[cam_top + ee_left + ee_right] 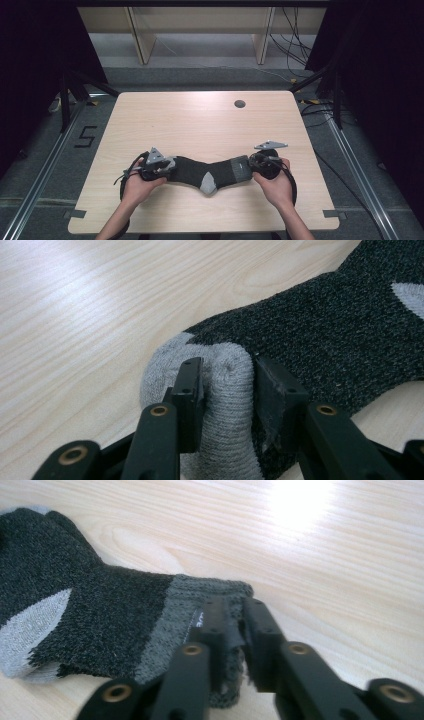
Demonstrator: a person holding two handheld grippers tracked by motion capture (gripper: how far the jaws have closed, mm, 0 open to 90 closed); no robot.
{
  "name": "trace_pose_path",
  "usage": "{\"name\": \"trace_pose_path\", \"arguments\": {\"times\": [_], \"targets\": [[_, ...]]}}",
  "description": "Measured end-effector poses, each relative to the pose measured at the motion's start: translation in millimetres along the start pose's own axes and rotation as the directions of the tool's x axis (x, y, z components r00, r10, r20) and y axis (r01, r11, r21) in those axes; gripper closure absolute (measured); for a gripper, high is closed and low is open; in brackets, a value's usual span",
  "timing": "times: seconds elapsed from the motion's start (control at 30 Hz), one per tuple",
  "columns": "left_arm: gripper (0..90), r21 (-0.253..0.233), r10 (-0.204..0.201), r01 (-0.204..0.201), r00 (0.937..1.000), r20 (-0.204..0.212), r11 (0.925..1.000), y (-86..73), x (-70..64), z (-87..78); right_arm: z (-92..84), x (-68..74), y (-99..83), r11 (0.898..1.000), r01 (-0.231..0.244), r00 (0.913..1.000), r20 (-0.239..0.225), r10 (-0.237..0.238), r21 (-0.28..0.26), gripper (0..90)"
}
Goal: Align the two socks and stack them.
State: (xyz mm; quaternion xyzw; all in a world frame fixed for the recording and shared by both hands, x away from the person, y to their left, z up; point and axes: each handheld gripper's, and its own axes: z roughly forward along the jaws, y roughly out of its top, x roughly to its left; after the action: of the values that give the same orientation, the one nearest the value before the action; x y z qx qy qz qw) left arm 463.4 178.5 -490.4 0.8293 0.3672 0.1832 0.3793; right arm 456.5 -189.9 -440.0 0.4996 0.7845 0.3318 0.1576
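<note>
A mark like the figure 5 (86, 136) is taped in black on the floor, off beyond the left gripper's (161, 165) side of the table (200, 120). On the sock (210, 172) itself, a tiny pale mark sits on the cuff (192, 610) right against one finger of the right gripper (235, 630); it is too small to read.

The sock is a thick knit, dark charcoal flecked with lighter thread, with a light grey toe (225, 390), a light grey heel patch (208, 183) and a mid-grey ribbed cuff. It lies flat on the pale wood table, stretched between the two pairs of fingers, bent at the heel so that the heel points toward the person.

The left gripper's fingers (187, 390) are closed partway on the grey toe, which bulges up between them in a pinched fold. The right gripper's fingers (265, 630) are nearly together, with the edge of the cuff clamped between them. A hand (142, 185) holds each gripper from behind.
</note>
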Motion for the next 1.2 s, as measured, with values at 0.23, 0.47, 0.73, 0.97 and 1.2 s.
{"name": "trace_pose_path", "arguments": {"times": [0.23, 0.47, 0.73, 0.97, 1.2], "targets": [[63.2, -0.007, -0.007, 0.007, 0.9999, 0.008, 1.0000, -1.5, 1.4, 0.3, 27.0, -4.2, -7.9, 0.997, 0.008, 0.9999, -0.013, -0.007, 0.077, 89.8], [63.3, -0.017, -0.003, 0.003, 1.0000, 0.005, 0.9999, -3.7, 1.5, 1.8, 31.7, -6.7, -11.2, 0.997, -0.005, 0.9999, -0.009, 0.006, 0.082, 89.9], [41.7, -0.065, -0.042, 0.041, 0.9991, -0.005, 0.9970, 0.9, -2.7, -5.4, 23.8, -4.1, -9.0, 0.999, -0.005, 0.9998, -0.018, 0.006, 0.034, 75.7], [22.5, -0.149, -0.109, 0.106, 0.9939, -0.017, 0.9831, 1.3, -2.5, -23.1, 2.9, -6.2, -5.8, 0.999, -0.017, 0.9998, -0.014, 0.016, -0.051, 56.0], [19.9, -0.189, -0.178, 0.174, 0.9841, -0.003, 0.9665, -20.2, 10.2, -40.7, -2.2, -21.5, -14.6, 0.997, -0.046, 0.9986, -0.030, 0.045, -0.056, 49.3]]}}
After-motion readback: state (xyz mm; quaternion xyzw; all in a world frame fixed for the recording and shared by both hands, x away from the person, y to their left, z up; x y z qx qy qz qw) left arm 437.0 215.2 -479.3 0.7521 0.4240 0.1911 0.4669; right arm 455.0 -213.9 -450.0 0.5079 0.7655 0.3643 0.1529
